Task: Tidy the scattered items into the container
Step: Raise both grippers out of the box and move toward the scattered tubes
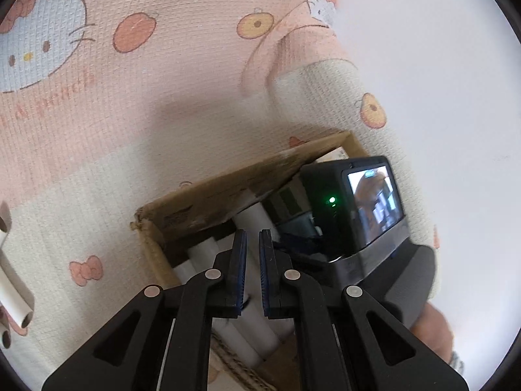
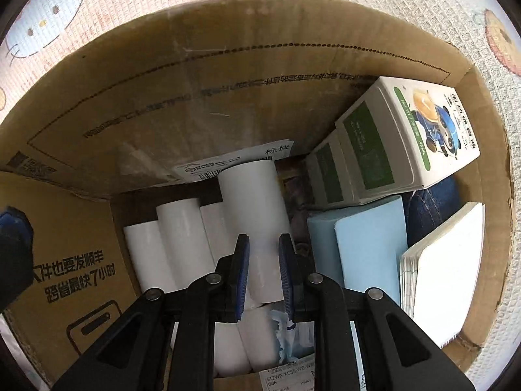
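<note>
Fingers [image 2: 241, 254] bracket white tube [image 2: 254, 208], walls well apart.

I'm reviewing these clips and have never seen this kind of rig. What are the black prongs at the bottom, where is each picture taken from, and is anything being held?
No robot here: a person holds a two-finger gripper in each hand, and each has a fisheye camera looking along its fingers. The black prongs are those fingers.

The left view looks down at a cardboard box on a patterned blanket. The left gripper is nearly closed and holds nothing. The black device with a small screen is the right gripper's camera. A few white tubes lie on the blanket at the left edge.

The right view looks into the box. The right gripper has a white tube between its fingers; a firm grip isn't clear. Inside are more tubes, cartons, a blue pad and a notebook.
</note>
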The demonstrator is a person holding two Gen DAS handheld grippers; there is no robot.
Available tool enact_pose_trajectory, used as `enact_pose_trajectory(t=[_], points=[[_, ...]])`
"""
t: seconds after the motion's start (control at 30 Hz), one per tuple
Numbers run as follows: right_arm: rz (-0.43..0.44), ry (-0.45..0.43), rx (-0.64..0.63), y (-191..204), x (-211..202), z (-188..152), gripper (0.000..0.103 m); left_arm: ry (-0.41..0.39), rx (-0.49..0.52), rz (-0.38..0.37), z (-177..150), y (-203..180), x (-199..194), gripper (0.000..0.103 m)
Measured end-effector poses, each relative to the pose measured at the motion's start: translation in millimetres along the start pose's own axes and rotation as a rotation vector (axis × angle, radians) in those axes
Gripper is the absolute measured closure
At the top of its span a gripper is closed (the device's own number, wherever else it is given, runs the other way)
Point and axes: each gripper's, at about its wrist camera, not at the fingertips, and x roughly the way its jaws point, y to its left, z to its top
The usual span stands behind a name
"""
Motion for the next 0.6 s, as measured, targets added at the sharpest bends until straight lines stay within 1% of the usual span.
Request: enact_pose_trajectory(t=[0.17,0.23,0.4,0.47,0.53,0.6], points=[[-0.123,0.005,-0.063,18.1,12.5,-0.6,0.088,-0.003,0.008,0.000,-0.8,-0.5,-5.6,0.096],[-0.145,0.008,-0.074,23.5,13.3,0.7,0.088,-0.008,0.016,0.001,-0.5,-1.4,-6.9,0.096],[-0.152,0.023,-0.103,29.7,11.6,3.9,0.088,0.001,0.031,0.009,-2.6,-2.3,-8.0,0.096],[-0.152,0.043,-0.113,31.8,9.6,1.8,0.088,0.000,0.038,0.010,-5.1,-2.9,-9.3,0.096],[-0.134,0.065,-0.124,33.2,5.4,-2.5,0.088,0.003,0.046,0.005,-7.0,-4.1,-9.5,0.096],[-0.091,0.069,-0.120,32.9,1.4,-4.5,0.088,0.010,0.044,-0.010,-7.8,-4.3,-9.4,0.096]])
